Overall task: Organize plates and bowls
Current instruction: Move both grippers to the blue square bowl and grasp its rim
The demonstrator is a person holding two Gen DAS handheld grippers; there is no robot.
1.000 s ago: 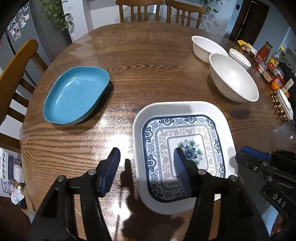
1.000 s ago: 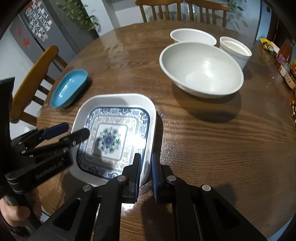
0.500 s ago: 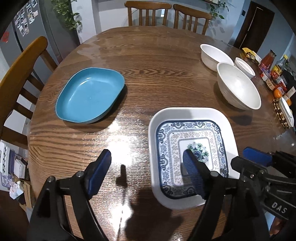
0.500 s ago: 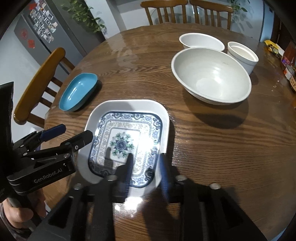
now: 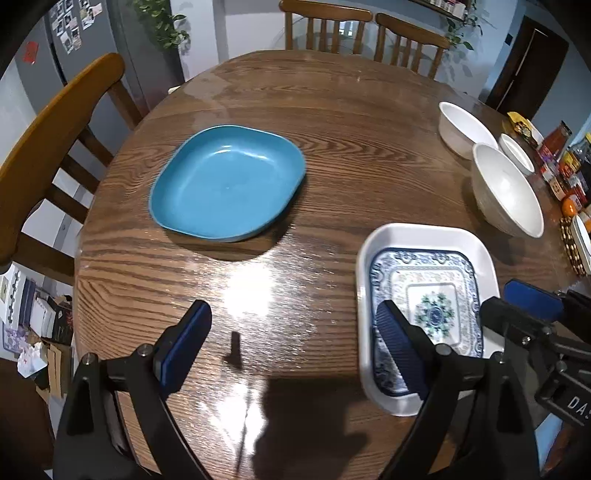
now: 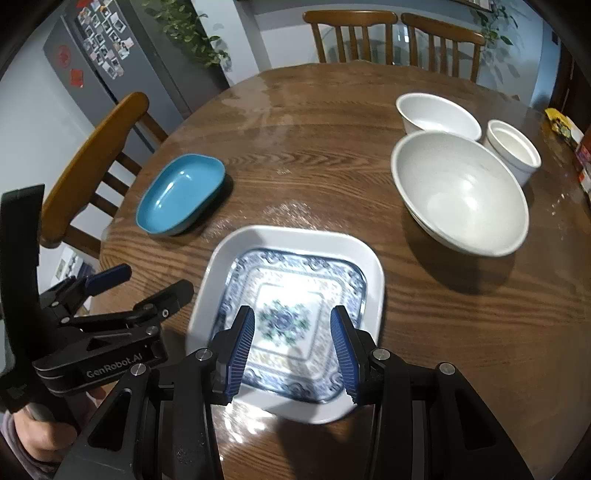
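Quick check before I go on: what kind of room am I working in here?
Most likely a home dining area beside a kitchen. A round wooden table with wooden chairs pulled up to it, a grey fridge covered in photos, and bottles and jars of condiments at the table's edge point that way.

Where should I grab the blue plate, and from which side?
Probably by its raised rim, on the edge nearest the left gripper. The blue plate lies flat and shallow on the table with nothing touching it, so one finger can go over the lip and the other under it, coming in low from the near side.
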